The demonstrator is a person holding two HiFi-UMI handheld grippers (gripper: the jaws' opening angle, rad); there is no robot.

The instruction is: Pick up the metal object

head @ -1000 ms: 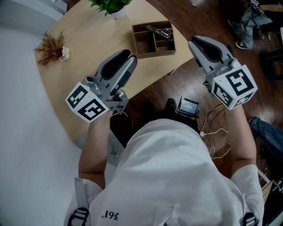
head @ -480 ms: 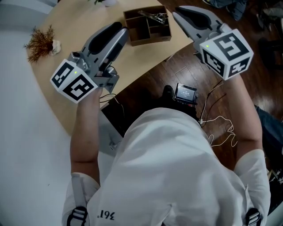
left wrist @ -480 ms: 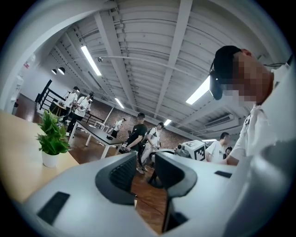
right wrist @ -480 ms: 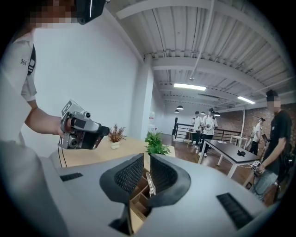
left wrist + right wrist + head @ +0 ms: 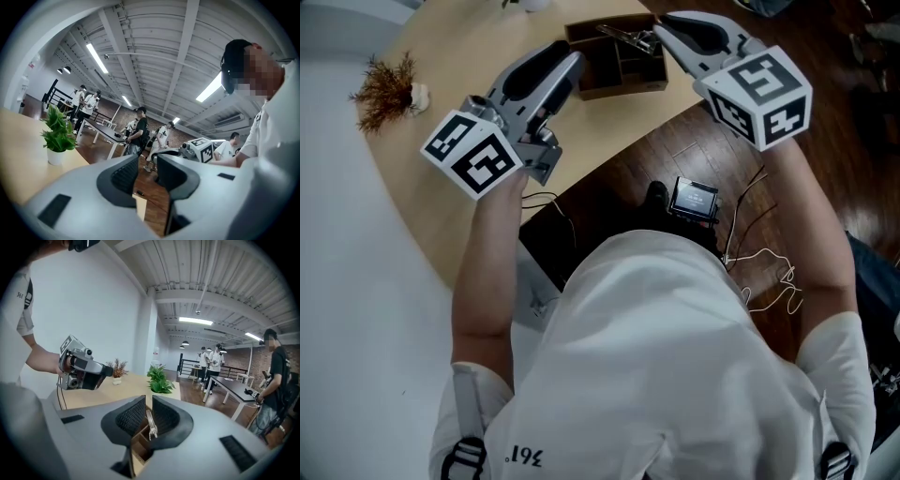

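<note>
Hovering over the near edge of the pale bench (image 5: 478,66), both tools point toward twelve o'clock in the head view. The left tool (image 5: 572,58) hangs over the bench at about eleven o'clock, just short of a wooden tray (image 5: 619,88) with several compartments. The right tool (image 5: 659,21) sits at about one o'clock, its tip over the tray's right-hand end. The metal object (image 5: 630,36) lies in the tray's far right compartment, just at nine o'clock of that tip.

In the left gripper view, the left tool (image 5: 146,161) shows its jaws a narrow way apart with nothing between them; only the bench edge and the dark wooden floor (image 5: 154,206) lie beyond. A potted plant (image 5: 56,136) stands on the bench at nine o'clock.

In the right gripper view, the right tool (image 5: 148,401) also has a narrow gap between its jaws. Through that gap the metal object (image 5: 150,420) is seen lying in the tray (image 5: 139,446) below, not clamped. The left tool (image 5: 82,364) is at nine o'clock, with a dried sprig (image 5: 117,367) behind it.

On the floor (image 5: 637,159) near the person's feet are a small screen device (image 5: 694,199) and loose cables (image 5: 750,272).
</note>
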